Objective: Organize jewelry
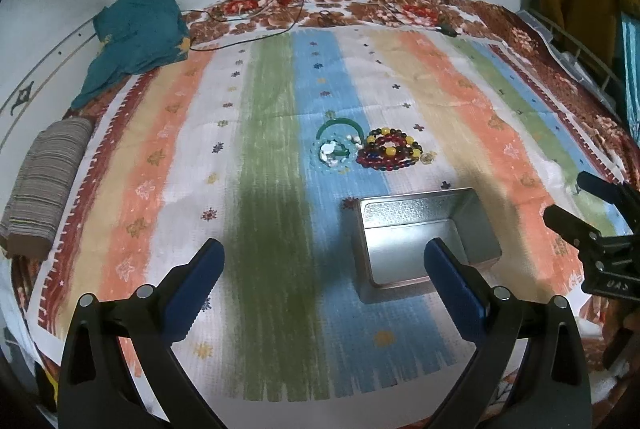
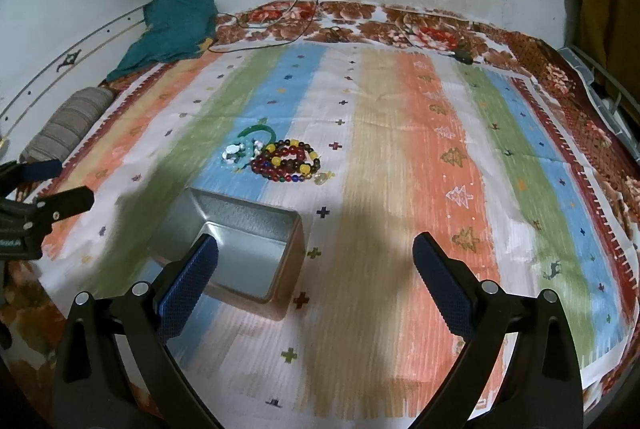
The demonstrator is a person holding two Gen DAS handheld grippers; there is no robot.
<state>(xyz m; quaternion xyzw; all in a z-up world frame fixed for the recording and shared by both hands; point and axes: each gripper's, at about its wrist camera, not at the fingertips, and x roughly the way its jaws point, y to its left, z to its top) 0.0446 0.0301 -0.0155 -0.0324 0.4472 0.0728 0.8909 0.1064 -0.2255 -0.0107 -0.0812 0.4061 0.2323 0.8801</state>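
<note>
Left wrist view, left gripper: You held it spread wide with nothing between its fingers, hovering above the striped cloth; that read as a waiting pose, short of the jewelry.

Left wrist view, tin: The open metal box sat just ahead of your right-hand finger, its mouth up and nothing visible inside, probably placed there so pieces had only a short way to travel.

Left wrist view, jewelry: The green bangle and the bead bracelets lay farther ahead, beyond the tin, touching in one small heap.

Left wrist view, right gripper: It showed at your far right, fingers parted and holding nothing.

Right wrist view, right gripper: You kept it wide open and empty too, over the cloth, with the tin partly behind its left-hand finger.

Right wrist view, jewelry: The heap lay ahead and to the left, past the tin's far edge.

Look of the beads: Round glossy beads in dark red, yellow and some blue, strung in overlapping loops.

Look of the bangle: A smooth green ring, with small white and pale pieces bunched against it; I could not tell what those were.
</note>
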